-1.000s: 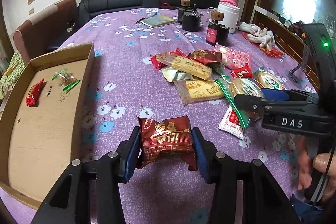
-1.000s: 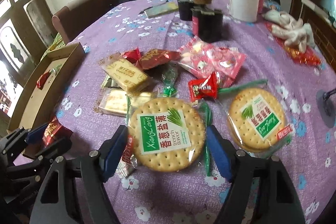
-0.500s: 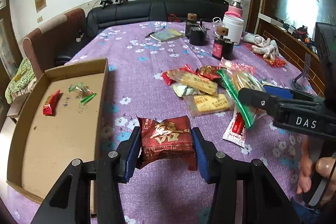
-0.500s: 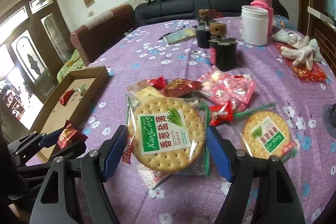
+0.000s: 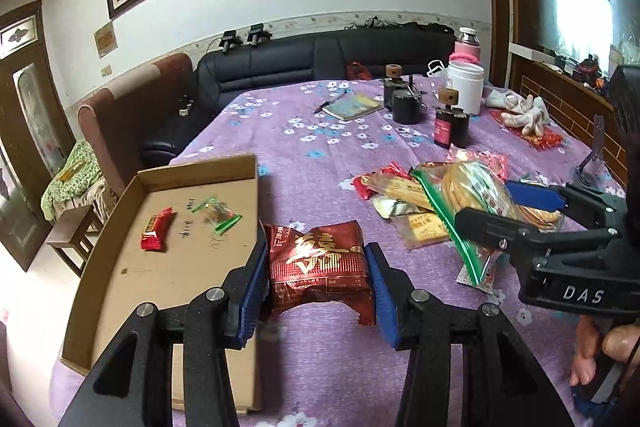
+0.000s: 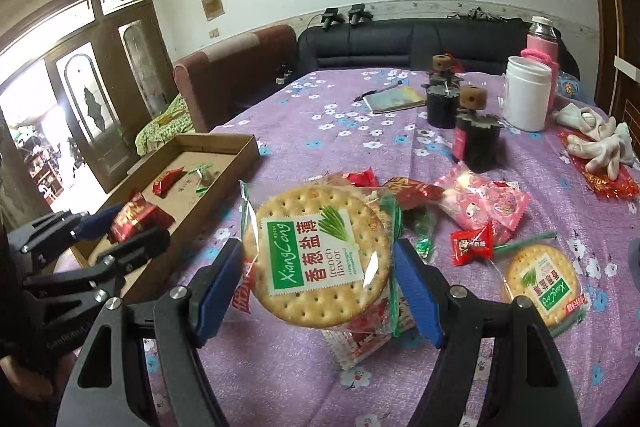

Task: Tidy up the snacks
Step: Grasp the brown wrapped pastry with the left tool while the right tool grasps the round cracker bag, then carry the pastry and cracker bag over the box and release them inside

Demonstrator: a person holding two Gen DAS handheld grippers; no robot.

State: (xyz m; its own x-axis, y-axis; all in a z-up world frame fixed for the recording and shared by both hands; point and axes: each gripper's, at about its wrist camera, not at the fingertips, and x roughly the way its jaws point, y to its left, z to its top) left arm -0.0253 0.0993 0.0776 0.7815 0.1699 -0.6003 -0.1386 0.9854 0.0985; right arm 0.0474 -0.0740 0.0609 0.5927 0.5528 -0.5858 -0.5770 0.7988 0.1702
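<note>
My left gripper (image 5: 316,279) is shut on a dark red snack packet (image 5: 318,263) with gold lettering, held above the purple tablecloth just right of the cardboard box (image 5: 120,267). My right gripper (image 6: 320,267) is shut on a round cracker pack (image 6: 320,255) with a green label, lifted over the snack pile. In the right wrist view the left gripper (image 6: 116,227) with its red packet (image 6: 136,217) hangs at the box's near corner. Inside the box (image 6: 244,147) lie a small red bar (image 5: 157,235) and a green-ended candy (image 5: 216,213).
Loose snacks stay on the table: a second cracker pack (image 6: 544,283), pink bags (image 6: 488,203), a red candy (image 6: 472,247), yellow biscuit packs (image 5: 424,227). Dark jars (image 6: 476,143), a white canister (image 6: 526,99), a notebook (image 6: 394,99) and gloves (image 6: 600,143) stand farther back. A hand (image 5: 600,351) holds the right gripper.
Both grippers rose with their packs and tilted up, so more of the room shows. The cracker pack left the table. The left gripper drew closer to the box.
</note>
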